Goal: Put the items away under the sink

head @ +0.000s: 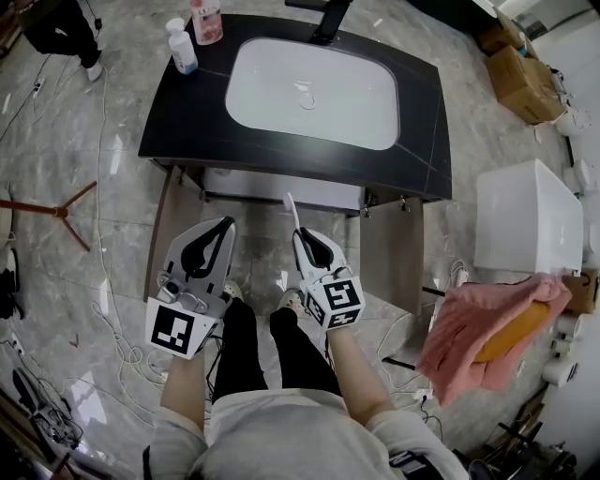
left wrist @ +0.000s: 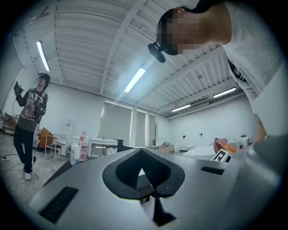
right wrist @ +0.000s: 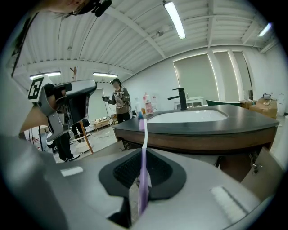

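A white and purple toothbrush [head: 292, 210] [right wrist: 143, 143] stands upright in my right gripper [head: 302, 234] [right wrist: 142, 158], which is shut on it. It is in front of the dark vanity [head: 187, 122] with its white basin [head: 314, 89]. Below the counter, both cabinet doors, left [head: 167, 234] and right [head: 392, 251], stand open. My left gripper [head: 223, 227] [left wrist: 142, 152] is level with the right one. Its jaws meet at the tip with nothing between them. A white pump bottle [head: 181, 47] [left wrist: 74, 153] and a pink bottle [head: 205, 21] [left wrist: 83, 146] stand on the counter's back left corner.
A black tap [head: 330, 21] [right wrist: 181, 98] rises behind the basin. A white box-shaped unit [head: 525, 217] and a pink cloth [head: 478, 328] are at the right, with cardboard boxes [head: 525, 80] beyond. Cables [head: 103, 309] cross the floor at left. Another person [right wrist: 119, 101] stands beyond the vanity.
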Demonstrator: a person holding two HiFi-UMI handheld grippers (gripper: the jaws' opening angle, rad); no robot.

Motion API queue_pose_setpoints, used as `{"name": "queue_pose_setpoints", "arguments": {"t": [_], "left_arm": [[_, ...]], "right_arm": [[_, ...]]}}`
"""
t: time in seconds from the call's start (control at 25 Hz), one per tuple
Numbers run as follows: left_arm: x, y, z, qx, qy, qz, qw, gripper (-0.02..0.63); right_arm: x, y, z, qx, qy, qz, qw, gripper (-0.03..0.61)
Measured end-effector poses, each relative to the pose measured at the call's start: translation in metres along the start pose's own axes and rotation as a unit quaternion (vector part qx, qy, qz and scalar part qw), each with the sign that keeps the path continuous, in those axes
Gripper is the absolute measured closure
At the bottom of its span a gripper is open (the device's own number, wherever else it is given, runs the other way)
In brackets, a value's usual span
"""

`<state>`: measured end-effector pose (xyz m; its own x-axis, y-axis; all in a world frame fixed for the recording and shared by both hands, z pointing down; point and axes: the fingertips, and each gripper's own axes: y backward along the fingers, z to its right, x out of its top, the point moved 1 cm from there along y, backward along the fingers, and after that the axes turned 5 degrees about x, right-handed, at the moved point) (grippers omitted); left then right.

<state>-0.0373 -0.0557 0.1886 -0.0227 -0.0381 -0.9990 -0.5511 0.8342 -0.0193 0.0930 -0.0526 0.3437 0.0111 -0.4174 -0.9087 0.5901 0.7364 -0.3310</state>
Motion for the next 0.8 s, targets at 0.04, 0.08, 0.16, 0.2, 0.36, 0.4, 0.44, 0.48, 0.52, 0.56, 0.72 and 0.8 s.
{"name": "queue_pose_setpoints", "arguments": {"t": [0.04,0.08,0.16,0.2,0.36,0.4,0.44,0.48,0.52,0.56,0.72,0.8], "left_arm": [[-0.007,0.0,0.0,0.0,0.001,-0.002,1.0,0.607],[-0.014,0.0,0.0,-0.001,0.001,-0.004,1.0,0.607],[-0.029,-0.001,-0.002,-0.004,0.002,-0.009,1.0,0.607],[-0.037,-0.003,-0.003,-0.005,0.002,-0.01,0.9999,0.607],[-0.071,-0.01,-0.011,-0.013,-0.002,-0.007,0.9999,0.607],[-0.08,-0.012,-0.013,-0.014,-0.003,-0.007,0.9999,0.607],[-0.09,-0.012,-0.015,-0.016,-0.004,-0.008,0.9998,0.607],[-0.101,-0.013,-0.017,-0.017,-0.005,-0.01,0.9998,0.607],[-0.111,-0.014,-0.019,-0.017,-0.007,-0.012,0.9998,0.607],[-0.122,-0.014,-0.021,-0.017,-0.009,-0.014,0.9997,0.607],[-0.161,-0.017,-0.028,-0.015,-0.006,-0.016,0.9997,0.607],[-0.181,-0.019,-0.031,-0.014,-0.008,-0.015,0.9998,0.607]], "right_arm": [[-0.007,-0.003,0.001,0.001,0.0,-0.004,1.0,0.535],[-0.015,-0.006,0.001,0.001,0.001,-0.008,1.0,0.535],[-0.03,-0.013,0.004,0.002,0.003,-0.015,1.0,0.535],[-0.037,-0.018,0.006,0.003,0.003,-0.017,1.0,0.535],[-0.067,-0.041,0.017,0.003,0.01,-0.023,1.0,0.534],[-0.075,-0.047,0.021,0.002,0.012,-0.024,1.0,0.534],[-0.083,-0.052,0.024,0.001,0.014,-0.023,1.0,0.534],[-0.09,-0.058,0.028,0.0,0.016,-0.023,1.0,0.535],[-0.097,-0.064,0.032,-0.002,0.018,-0.022,1.0,0.534],[-0.103,-0.07,0.036,-0.003,0.021,-0.022,1.0,0.535],[-0.132,-0.092,0.054,0.0,0.03,-0.029,0.999,0.535],[-0.147,-0.102,0.064,0.001,0.03,-0.03,0.999,0.535]]}}
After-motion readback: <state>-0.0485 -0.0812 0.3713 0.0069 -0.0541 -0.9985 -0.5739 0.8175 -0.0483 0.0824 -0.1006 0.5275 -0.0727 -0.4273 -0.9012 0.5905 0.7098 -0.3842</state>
